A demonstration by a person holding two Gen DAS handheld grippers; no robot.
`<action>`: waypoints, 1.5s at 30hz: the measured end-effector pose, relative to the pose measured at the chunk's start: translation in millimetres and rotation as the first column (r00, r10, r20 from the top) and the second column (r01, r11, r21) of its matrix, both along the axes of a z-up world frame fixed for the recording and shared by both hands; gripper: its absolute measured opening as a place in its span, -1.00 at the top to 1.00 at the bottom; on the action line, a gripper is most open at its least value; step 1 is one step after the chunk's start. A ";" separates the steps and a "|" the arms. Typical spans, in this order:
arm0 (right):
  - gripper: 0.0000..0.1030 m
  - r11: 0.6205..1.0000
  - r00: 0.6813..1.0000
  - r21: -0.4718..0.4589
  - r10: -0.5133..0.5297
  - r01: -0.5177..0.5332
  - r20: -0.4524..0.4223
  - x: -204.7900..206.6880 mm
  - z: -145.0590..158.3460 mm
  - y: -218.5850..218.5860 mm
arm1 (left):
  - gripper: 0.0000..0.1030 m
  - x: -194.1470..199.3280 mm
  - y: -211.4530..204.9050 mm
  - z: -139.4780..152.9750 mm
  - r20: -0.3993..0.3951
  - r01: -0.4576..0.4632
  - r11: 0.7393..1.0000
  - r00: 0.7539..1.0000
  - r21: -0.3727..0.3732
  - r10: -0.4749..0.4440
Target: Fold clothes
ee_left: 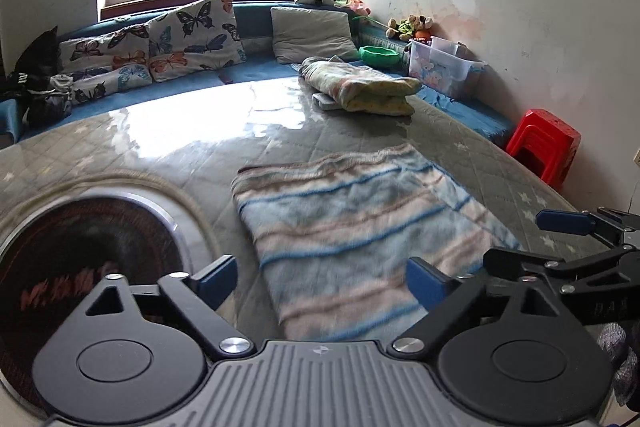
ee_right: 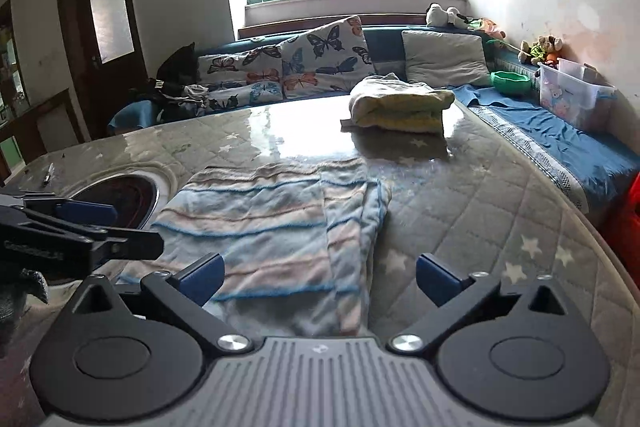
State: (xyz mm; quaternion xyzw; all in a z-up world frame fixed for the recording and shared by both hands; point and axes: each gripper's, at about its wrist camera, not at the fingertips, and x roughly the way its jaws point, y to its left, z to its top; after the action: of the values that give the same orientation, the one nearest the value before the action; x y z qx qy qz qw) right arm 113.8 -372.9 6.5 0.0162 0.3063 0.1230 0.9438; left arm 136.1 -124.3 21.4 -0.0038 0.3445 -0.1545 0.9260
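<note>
A striped blue, pink and white fleece garment (ee_left: 352, 227) lies folded flat on the glass-covered quilted table (ee_left: 160, 147). In the right wrist view the same garment (ee_right: 272, 227) shows a folded flap along its right side. My left gripper (ee_left: 322, 285) hangs open just above the garment's near edge, nothing between its blue pads. My right gripper (ee_right: 320, 279) is open too, over the garment's near right corner, holding nothing. Each gripper shows in the other's view: the right gripper (ee_left: 568, 227) at the right edge, the left gripper (ee_right: 80, 219) at the left edge.
A folded yellow-green blanket (ee_left: 360, 89) lies at the table's far side. A round stove recess (ee_left: 80, 251) sits in the table at the left. Beyond are a blue bench with butterfly pillows (ee_left: 188, 39), a clear plastic bin (ee_left: 448, 67) and a red stool (ee_left: 548, 143).
</note>
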 end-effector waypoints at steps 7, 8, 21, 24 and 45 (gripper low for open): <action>-1.00 0.996 1.000 -0.091 -0.019 0.020 0.011 -27.3 -5.0 16.2 | -1.00 -29.2 10.2 -4.5 -0.021 -0.006 1.000 1.000 0.008 0.006; -1.00 0.994 1.000 -0.111 -0.023 0.025 0.013 -31.0 -6.2 19.2 | -1.00 -32.7 11.4 -5.6 -0.024 -0.007 1.000 1.000 0.009 0.008; -1.00 0.988 0.999 -0.150 -0.035 0.035 0.000 -66.5 -15.7 39.1 | -1.00 -67.3 34.1 -14.1 -0.049 -0.039 0.999 0.998 0.006 0.039; -1.00 0.989 0.999 -0.144 -0.036 0.035 -0.002 -72.3 -16.4 42.7 | -1.00 -74.1 38.2 -14.9 -0.044 -0.038 0.999 0.998 0.008 0.038; -1.00 0.991 0.998 -0.120 -0.067 0.064 -0.017 -98.3 -27.3 54.8 | -1.00 -104.8 41.4 -24.5 -0.055 -0.022 1.000 0.998 0.018 0.023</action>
State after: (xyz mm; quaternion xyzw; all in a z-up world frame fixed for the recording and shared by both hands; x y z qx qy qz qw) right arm 15.4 -318.0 -20.9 -0.0290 0.3223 0.0733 0.9434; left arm 31.4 -83.0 -3.1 -0.0038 0.3713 -0.1408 0.9178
